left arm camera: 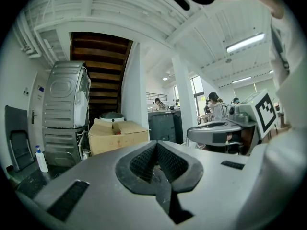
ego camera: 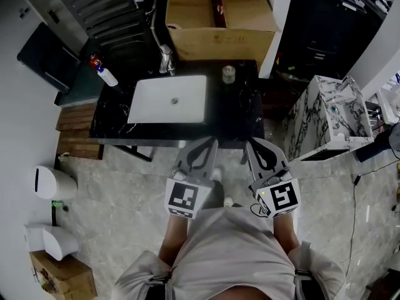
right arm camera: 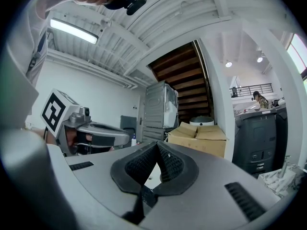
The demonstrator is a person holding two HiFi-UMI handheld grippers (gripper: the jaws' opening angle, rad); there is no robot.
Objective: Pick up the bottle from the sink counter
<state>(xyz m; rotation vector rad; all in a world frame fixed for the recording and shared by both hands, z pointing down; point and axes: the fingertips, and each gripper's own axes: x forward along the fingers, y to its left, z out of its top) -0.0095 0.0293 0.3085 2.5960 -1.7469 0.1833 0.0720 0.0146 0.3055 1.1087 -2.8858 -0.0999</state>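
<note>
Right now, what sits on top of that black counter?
A white basin, a tap, a small jar and a spray bottle at the far left corner. Nothing on top is covered.

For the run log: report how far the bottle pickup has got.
Done: nothing; the bottle stands untouched at the back left corner of the sink counter. In hand: left gripper and right gripper, both shut and empty, held short of its front edge. Left: reach, open, grip, lift.
</note>
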